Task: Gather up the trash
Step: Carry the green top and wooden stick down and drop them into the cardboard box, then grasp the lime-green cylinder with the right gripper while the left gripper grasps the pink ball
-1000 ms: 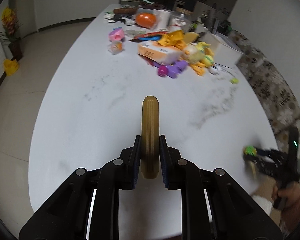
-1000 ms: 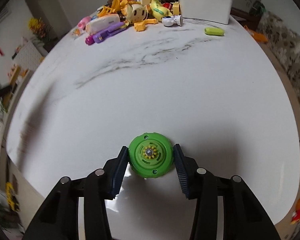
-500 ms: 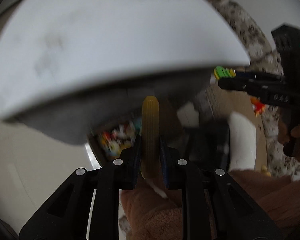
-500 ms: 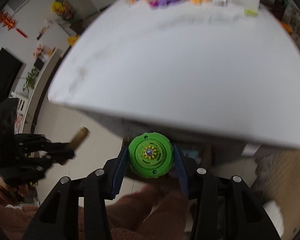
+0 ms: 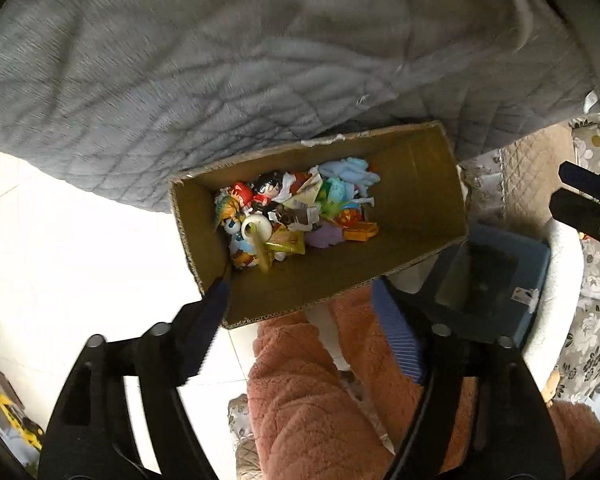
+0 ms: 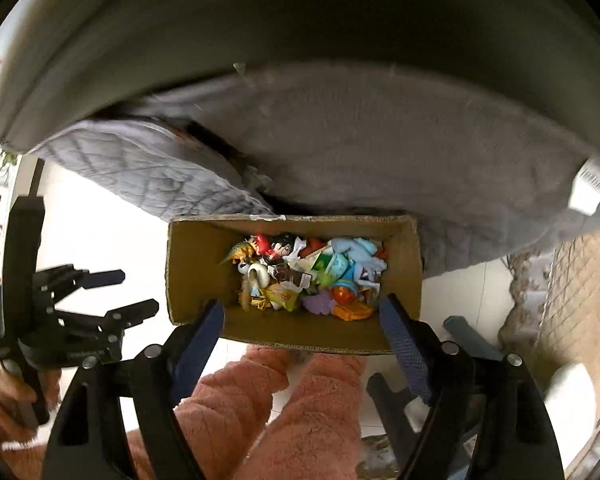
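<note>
An open cardboard box (image 5: 412,184) (image 6: 196,264) stands on the floor, its bottom covered with several small toys and wrappers (image 5: 300,212) (image 6: 312,272). My left gripper (image 5: 300,286) points down over the box, its jaws opening with nothing between them. A blurred tan stick (image 5: 262,254) is in the box just under it. My right gripper (image 6: 300,304) also hangs over the box, jaws opening and empty. Each gripper shows in the other's view: the left gripper (image 6: 112,292) at the left, the right gripper (image 5: 580,200) at the right edge.
A grey quilted cloth (image 5: 220,60) (image 6: 340,140) hangs from the table edge behind the box. The person's fuzzy brown legs (image 5: 300,392) (image 6: 300,400) are right below the box. A dark blue-grey container (image 5: 500,272) sits to its right on the white tiled floor (image 5: 60,240).
Both grippers came off the tabletop and down over the box. The left let go of the tan stick and the right let go of the green disc; both jaws spread wide.
</note>
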